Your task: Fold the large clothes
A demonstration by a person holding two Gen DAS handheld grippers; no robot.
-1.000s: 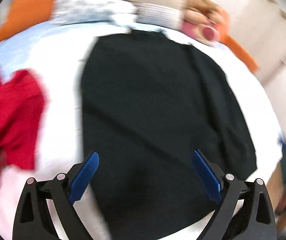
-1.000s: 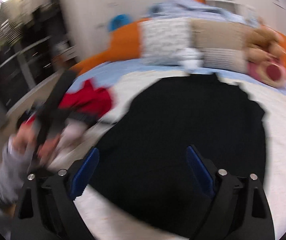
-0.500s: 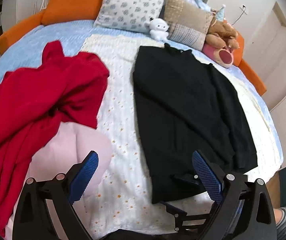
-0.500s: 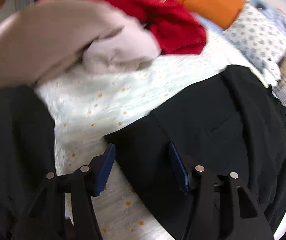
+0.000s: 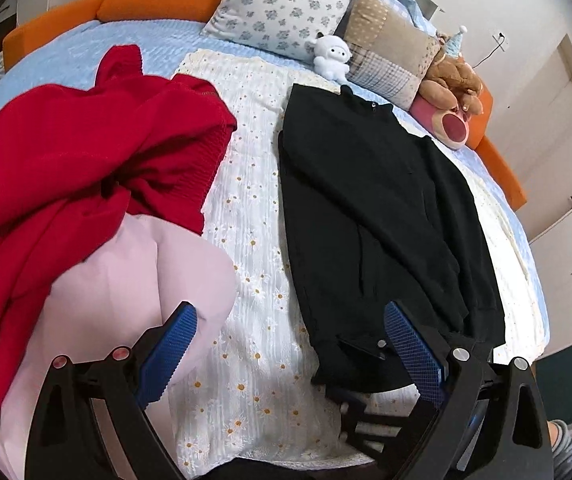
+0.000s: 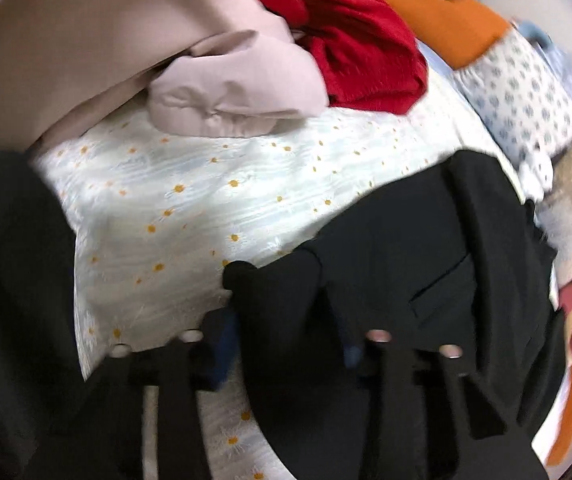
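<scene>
A black hoodie (image 5: 377, 216) lies flat on the daisy-print bedspread (image 5: 254, 248), collar toward the pillows. My left gripper (image 5: 289, 356) is open and empty, held above the bedspread near the hoodie's bottom hem. My right gripper (image 6: 286, 340) is low at the hoodie's bottom left corner (image 6: 278, 292); black cloth lies between its blue pads and hides them, and the image is blurred. In the left wrist view the right gripper (image 5: 369, 380) shows at that hem corner.
A red sweater (image 5: 78, 168) and a pink garment (image 5: 134, 280) are heaped on the left of the bed. Pillows (image 5: 282, 8), a white plush (image 5: 329, 56) and a brown bear (image 5: 449, 84) line the head. The bed edge is close at the bottom.
The right gripper has dropped onto the hoodie's hem corner and its jaws have narrowed around the cloth. The left gripper has drawn back a little and stays open.
</scene>
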